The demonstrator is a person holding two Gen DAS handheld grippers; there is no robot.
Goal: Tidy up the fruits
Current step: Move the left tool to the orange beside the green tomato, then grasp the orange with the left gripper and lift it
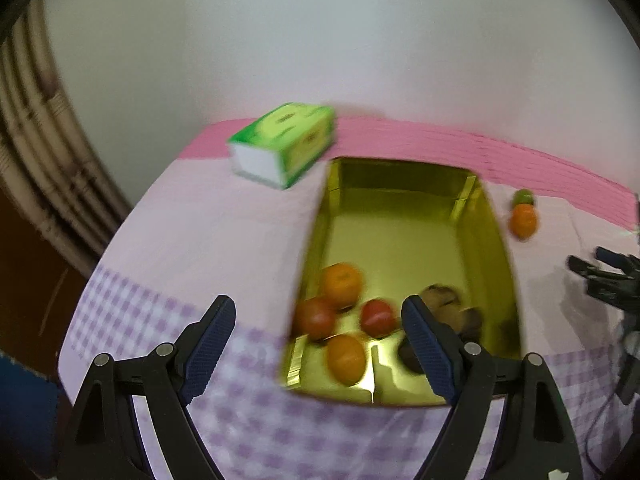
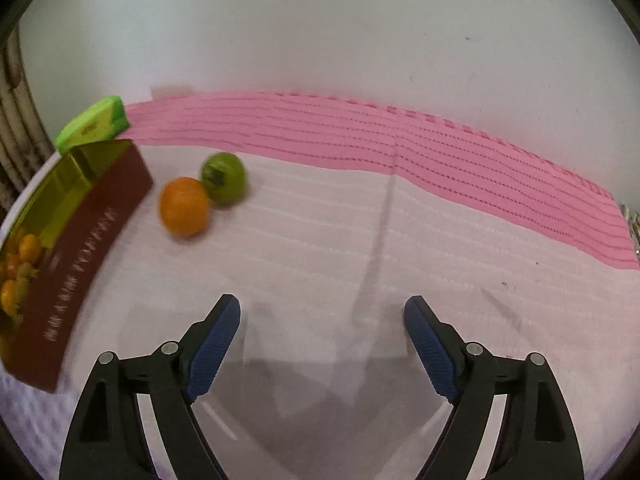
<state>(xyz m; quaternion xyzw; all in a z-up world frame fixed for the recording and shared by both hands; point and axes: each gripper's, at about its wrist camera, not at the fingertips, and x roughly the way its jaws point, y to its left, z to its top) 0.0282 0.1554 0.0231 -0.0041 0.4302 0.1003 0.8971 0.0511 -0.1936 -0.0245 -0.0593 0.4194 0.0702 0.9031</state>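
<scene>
A gold-lined box (image 1: 400, 216) with dark red outer walls (image 2: 80, 264) lies open on the table. Inside it lie two oranges (image 1: 341, 285), two red fruits (image 1: 377, 317) and some brown fruits (image 1: 440, 296). An orange (image 2: 184, 206) and a green fruit (image 2: 223, 177) sit touching on the cloth right of the box; they also show in the left wrist view (image 1: 523, 220). My left gripper (image 1: 318, 344) is open and empty above the box's near left corner. My right gripper (image 2: 322, 344) is open and empty over bare cloth, and shows in the left wrist view (image 1: 608, 276).
A green tissue box (image 1: 286, 144) stands behind the box at the far left. The table carries a pink and lilac checked cloth (image 2: 400, 240) against a white wall. A cable (image 1: 600, 420) hangs at the right edge.
</scene>
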